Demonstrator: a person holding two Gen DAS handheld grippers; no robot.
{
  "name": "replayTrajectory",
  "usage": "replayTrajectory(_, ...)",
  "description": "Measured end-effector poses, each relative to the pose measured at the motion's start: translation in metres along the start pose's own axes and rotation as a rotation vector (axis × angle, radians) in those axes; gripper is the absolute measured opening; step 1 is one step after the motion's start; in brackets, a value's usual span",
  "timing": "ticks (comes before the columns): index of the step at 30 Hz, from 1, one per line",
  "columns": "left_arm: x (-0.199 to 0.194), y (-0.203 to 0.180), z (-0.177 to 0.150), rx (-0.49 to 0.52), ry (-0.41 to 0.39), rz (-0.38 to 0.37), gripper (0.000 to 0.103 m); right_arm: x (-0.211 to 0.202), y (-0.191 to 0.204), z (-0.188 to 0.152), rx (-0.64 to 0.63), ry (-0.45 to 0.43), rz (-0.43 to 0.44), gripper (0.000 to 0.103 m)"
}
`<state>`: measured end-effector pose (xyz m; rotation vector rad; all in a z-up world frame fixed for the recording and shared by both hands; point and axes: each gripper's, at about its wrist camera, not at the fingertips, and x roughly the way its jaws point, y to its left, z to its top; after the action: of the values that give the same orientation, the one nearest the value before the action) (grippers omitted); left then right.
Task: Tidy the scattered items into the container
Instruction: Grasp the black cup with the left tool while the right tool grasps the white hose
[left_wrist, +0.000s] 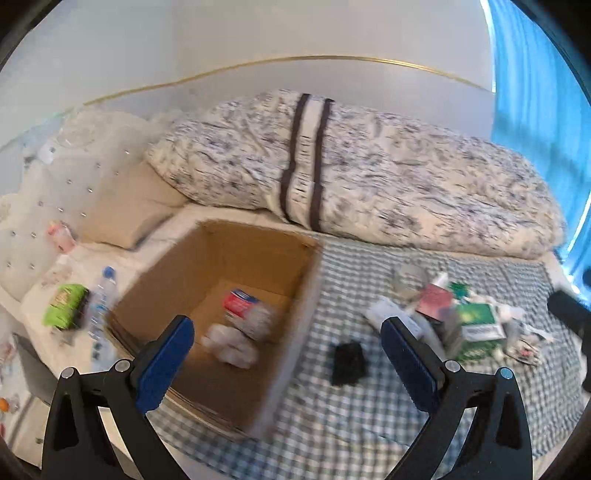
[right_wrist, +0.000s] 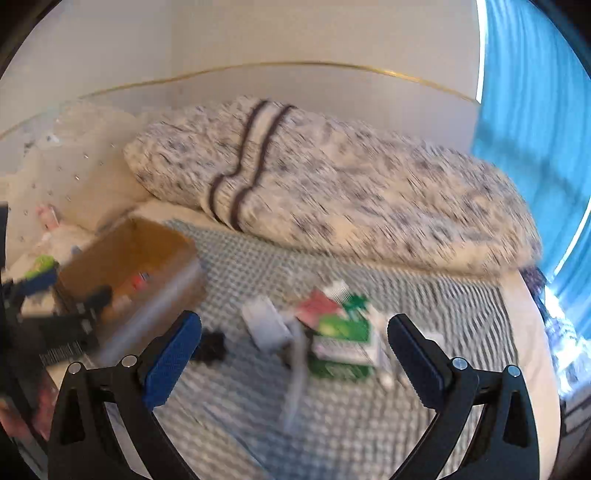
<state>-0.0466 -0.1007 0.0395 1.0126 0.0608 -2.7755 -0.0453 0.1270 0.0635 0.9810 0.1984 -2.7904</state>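
Left wrist view: left hand-held gripper (left_wrist: 288, 345) spread wide, holding nothing. Cardboard box (left_wrist: 258, 376) sits on bed's checked blanket (left_wrist: 369, 424), straight ahead and a bit left; red-labelled pack (left_wrist: 242, 301) and white crumpled stuff (left_wrist: 229, 341) inside. Small black item (left_wrist: 349, 363) on blanket between fingers.

Right wrist view, blurry: right hand-held gripper (right_wrist: 295, 341) also wide open, empty. Green box (right_wrist: 341, 350) with scattered pile lies just ahead between fingers, cardboard box off left.

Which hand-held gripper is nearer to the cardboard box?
Left. The left hand-held gripper hovers open at the cardboard box; the right hand-held gripper is open over the green packet.
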Motion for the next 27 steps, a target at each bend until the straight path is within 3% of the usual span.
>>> replayTrajectory(3,0.008,-0.025,-0.024,0.026,0.03,-0.017,0.103,0.003,-0.028,-0.037,0.028,0.044,-0.051,0.102)
replayTrajectory(8,0.031,-0.058,-0.061,0.071,0.068,-0.019,0.103,0.012,-0.06,-0.082,0.092,0.089,-0.056,0.102)
replayTrajectory(12,0.044,-0.075,-0.082,0.107,0.09,-0.041,0.103,0.028,-0.074,-0.105,0.167,0.131,-0.012,0.101)
replayTrajectory(16,0.052,-0.087,-0.095,0.161,0.07,-0.037,0.103,0.048,-0.062,-0.116,0.151,0.155,0.029,0.1)
replayTrajectory(18,0.063,-0.091,-0.093,0.169,0.084,-0.034,0.103,0.06,-0.055,-0.117,0.151,0.171,0.049,0.098)
replayTrajectory(23,0.1,-0.097,-0.091,0.177,0.124,-0.047,0.103,0.1,-0.037,-0.117,0.15,0.241,0.113,0.07)
replayTrajectory(27,0.134,-0.098,-0.093,0.184,0.166,-0.029,0.103,0.126,-0.028,-0.121,0.146,0.28,0.14,0.069)
